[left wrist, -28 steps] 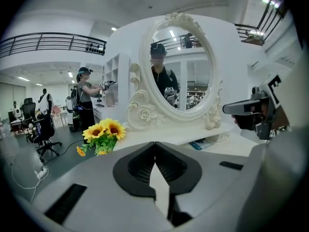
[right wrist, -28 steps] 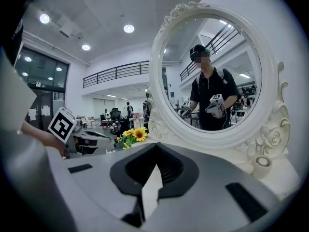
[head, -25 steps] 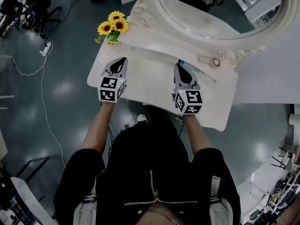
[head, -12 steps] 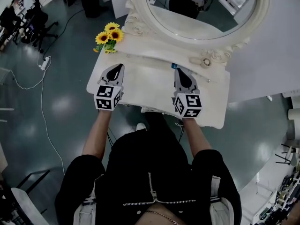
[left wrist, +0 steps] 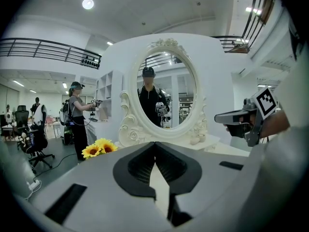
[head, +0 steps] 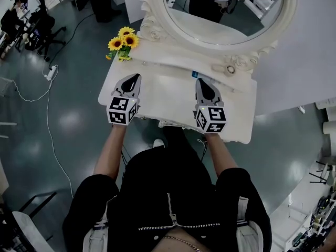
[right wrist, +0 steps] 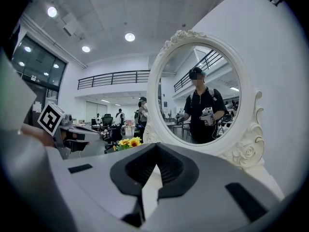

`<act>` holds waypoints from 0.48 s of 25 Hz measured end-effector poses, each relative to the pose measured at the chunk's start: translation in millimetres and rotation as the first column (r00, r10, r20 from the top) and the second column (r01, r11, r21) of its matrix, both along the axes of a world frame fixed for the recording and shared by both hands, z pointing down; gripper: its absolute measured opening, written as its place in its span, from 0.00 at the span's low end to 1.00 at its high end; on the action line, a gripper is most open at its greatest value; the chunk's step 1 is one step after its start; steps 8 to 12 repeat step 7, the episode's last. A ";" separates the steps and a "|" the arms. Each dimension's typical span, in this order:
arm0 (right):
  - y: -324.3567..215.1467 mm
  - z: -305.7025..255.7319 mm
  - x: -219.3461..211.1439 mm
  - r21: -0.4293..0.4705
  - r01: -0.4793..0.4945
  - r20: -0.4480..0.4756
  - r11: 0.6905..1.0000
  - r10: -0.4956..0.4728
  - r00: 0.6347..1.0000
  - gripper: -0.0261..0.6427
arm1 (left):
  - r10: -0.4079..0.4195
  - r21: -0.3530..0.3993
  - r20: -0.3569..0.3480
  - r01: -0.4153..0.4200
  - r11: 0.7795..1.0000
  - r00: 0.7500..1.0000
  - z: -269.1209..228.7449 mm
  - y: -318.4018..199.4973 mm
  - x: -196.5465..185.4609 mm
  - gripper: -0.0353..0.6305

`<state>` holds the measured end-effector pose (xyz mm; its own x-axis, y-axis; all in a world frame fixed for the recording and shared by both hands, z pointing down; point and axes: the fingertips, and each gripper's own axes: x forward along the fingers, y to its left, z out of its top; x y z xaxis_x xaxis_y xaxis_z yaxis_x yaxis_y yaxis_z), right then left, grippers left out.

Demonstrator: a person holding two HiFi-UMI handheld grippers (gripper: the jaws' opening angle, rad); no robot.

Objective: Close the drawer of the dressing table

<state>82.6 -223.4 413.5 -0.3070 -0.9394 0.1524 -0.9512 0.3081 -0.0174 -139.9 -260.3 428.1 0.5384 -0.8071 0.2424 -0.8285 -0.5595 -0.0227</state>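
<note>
Over the dressing table (head: 168,96), left tool (head: 137,77) and right tool (head: 200,81) closed empty, positions unchanged from before.

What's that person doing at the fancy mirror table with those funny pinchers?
A person stands at a white dressing table with an oval mirror, holding a gripper in each hand. The left gripper and right gripper hover over the tabletop, fingers shut and empty. Sunflowers sit at the left back corner. No open drawer shows from above.
</note>
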 end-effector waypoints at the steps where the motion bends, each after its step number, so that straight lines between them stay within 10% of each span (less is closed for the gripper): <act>1: 0.9 0.4 0.0 0.000 -0.001 0.000 1.000 0.001 1.000 0.04 | 0.000 0.000 -0.001 0.000 1.000 1.000 0.6 0.6 0.0 0.09; 12: 3.4 12.7 4.2 -0.011 -0.003 0.001 1.000 0.003 1.000 0.04 | -0.004 -0.003 -0.011 0.004 1.000 1.000 8.4 1.6 4.3 0.09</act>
